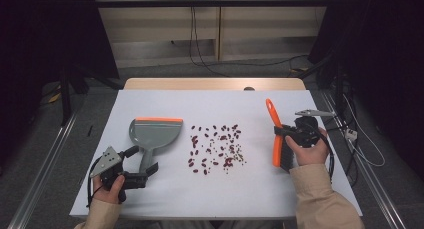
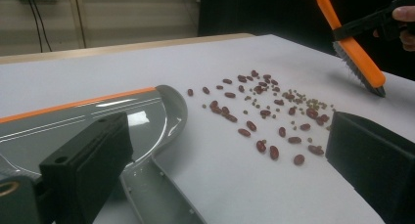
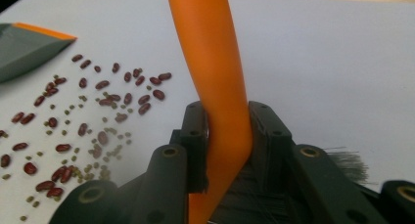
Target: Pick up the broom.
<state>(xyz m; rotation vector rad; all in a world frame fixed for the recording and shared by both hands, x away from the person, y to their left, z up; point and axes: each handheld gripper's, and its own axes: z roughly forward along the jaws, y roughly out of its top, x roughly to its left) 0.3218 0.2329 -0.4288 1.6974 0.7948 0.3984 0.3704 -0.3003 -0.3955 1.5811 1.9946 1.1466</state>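
Red beans (image 1: pixel 216 146) scattered mid-desk (image 1: pixel 240 189), grey orange-edged dustpan (image 1: pixel 155 131) just left, its handle between the wide-spread jaws of the left hand-held gripper (image 1: pixel 148 171); right hand-held gripper (image 1: pixel 281 132) clamps an orange brush (image 1: pixel 276 134) right of the beans.

I see the white-covered tabletop (image 1: pixel 210 194) carrying everything. A grey plastic dustpan with an orange front lip (image 1: pixel 154 131) lies on its left half, its handle pointing toward me. My left claw (image 1: pixel 148 173), at the near left, has its jaws spread to either side of that handle's end. Right of the dustpan, around the middle, dark red beans and small green beans (image 1: pixel 216 148) lie scattered. Right of them again, my right claw (image 1: pixel 281 132) is clamped on an orange-backed hand brush (image 1: pixel 275 134), whose handle points away from me.
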